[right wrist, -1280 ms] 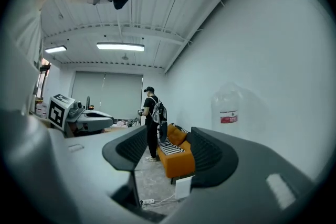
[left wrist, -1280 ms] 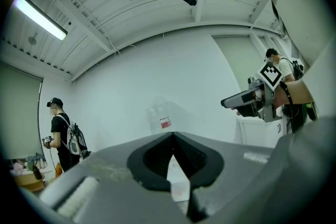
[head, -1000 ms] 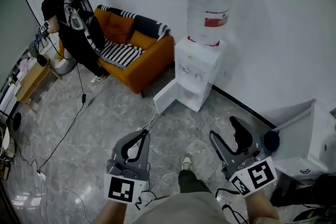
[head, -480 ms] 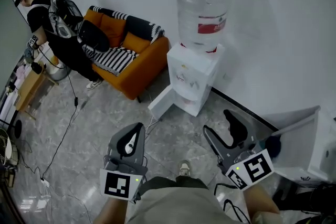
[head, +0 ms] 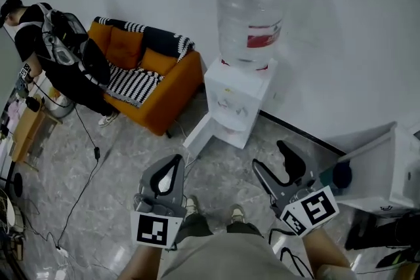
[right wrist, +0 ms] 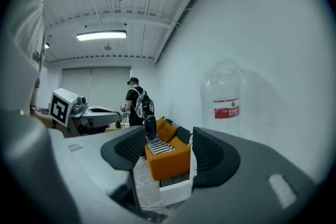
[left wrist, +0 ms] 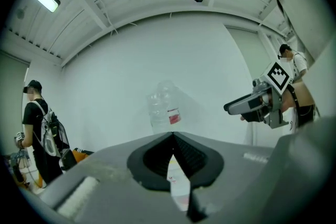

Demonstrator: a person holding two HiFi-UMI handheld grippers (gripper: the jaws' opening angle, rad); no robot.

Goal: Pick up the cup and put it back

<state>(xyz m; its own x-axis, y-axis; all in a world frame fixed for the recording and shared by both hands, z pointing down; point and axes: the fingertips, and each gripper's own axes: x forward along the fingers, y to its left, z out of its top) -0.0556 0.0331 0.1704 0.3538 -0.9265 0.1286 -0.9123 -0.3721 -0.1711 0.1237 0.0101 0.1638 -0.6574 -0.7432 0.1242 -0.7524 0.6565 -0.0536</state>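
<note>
White plastic forms the water dispenser (head: 231, 101), the reference for all positions.

Head view: both grippers sit short of the dispenser. The left gripper (head: 174, 164) has its jaws together. The right gripper (head: 270, 157) has them apart and empty. No cup is visible; it may stand behind the dispenser's open lower door (head: 202, 131). The pick-up is not yet begun.

Left gripper view: the jaw tips meet on nothing.

Right gripper view: the jaws are spread, with the dispenser ahead. The bottle (head: 249, 23) on top carries a red label (head: 264, 36), its print illegible.

Head view: high, steeply down; water dispenser (head: 234, 101) ahead across floor. Cameras on left gripper (head: 174, 162) and right gripper (head: 270, 155) look near-level along their fingers (right wrist: 212, 155) at same dispenser.
</note>
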